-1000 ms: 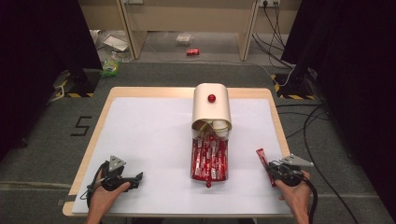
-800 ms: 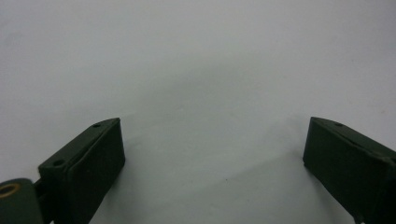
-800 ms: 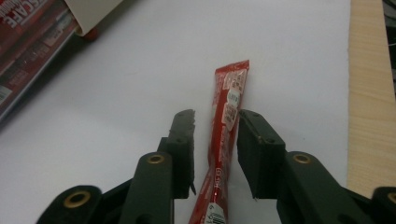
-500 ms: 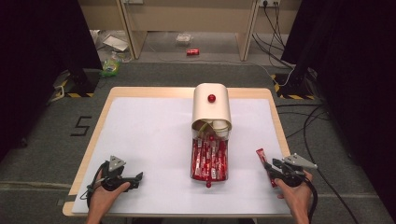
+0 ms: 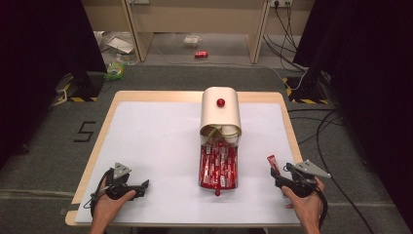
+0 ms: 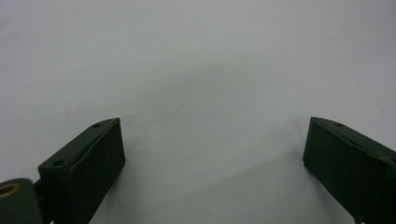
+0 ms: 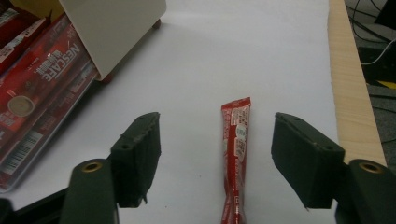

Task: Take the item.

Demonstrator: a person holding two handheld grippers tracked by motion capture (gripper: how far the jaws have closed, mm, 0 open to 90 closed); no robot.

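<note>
My right gripper [image 7: 215, 163] has just been opening: jaws wide, a single red coffee stick [image 7: 236, 154] lies flat on the white mat [image 5: 156, 146] between them, pads clear of it on both sides. So the stick is down on the mat, near the table's right edge, just ahead of my right hand [image 5: 304, 207]. In the high view it shows as a red sliver [image 5: 272, 163] at the gripper's tip [image 5: 282, 178].

Step in hand, as I read it: release and back away clean. To do it well, I'd keep the jaws spread and pull straight back along the stick's length. No sideways drift, or a pad drags the stick. Lift slightly first so the jaw tips don't scuff the mat or catch the wrapper's end.

My left gripper [image 6: 212, 163] is parked at the near left of the table, jaws wide, nothing between them, bare mat beneath. Seen from above at [image 5: 127, 185].

Around:
- Cream box [image 5: 221, 114] mid-table, red knob on top, its open end facing me.
- Clear tray [image 5: 218, 168] of red sticks drawn out in front of it, well packed. In the right gripper view its corner sits to the left [image 7: 32, 98], apart from my jaws.
- Wooden table edge [image 7: 352, 102] close on the right; a nudged stick could slide toward it.

Nothing blocks the retreat. For the next stick, the only obstacle is the box's overhang above the tray's far end; take from the near end.
</note>
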